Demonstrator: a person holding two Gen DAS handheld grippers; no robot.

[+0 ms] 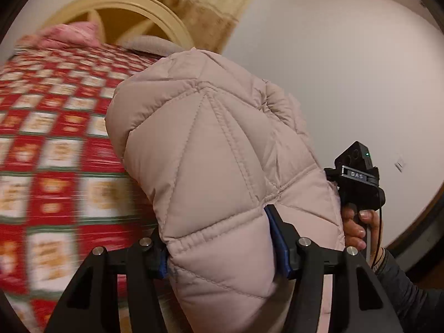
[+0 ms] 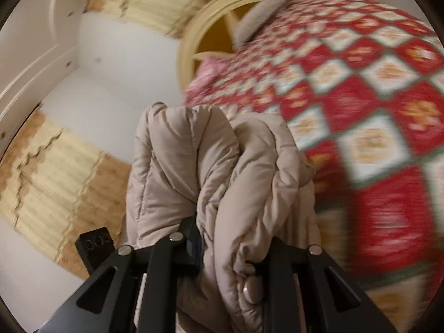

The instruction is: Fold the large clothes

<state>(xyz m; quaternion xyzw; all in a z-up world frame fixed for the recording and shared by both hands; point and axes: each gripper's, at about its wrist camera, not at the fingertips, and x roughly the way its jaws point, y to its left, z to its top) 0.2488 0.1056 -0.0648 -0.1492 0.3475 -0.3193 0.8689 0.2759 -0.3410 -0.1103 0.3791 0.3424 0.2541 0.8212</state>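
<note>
A beige quilted puffer jacket point(image 1: 211, 149) is held up off the bed by both grippers. My left gripper point(image 1: 222, 247) is shut on a thick quilted fold of it, blue pads pressed to both sides. My right gripper point(image 2: 233, 247) is shut on a bunched part of the same jacket point(image 2: 222, 166), near a snap button point(image 2: 251, 288). The right gripper's body with the person's hand shows in the left wrist view point(image 1: 358, 183), just right of the jacket. The rest of the jacket hangs below, out of sight.
A bed with a red and white checked quilt point(image 1: 50, 149) lies on the left in the left wrist view and on the right in the right wrist view point(image 2: 374, 111). A cream headboard point(image 1: 125, 8), a pink pillow point(image 1: 72, 33), yellow curtains point(image 2: 50, 188) and white walls surround it.
</note>
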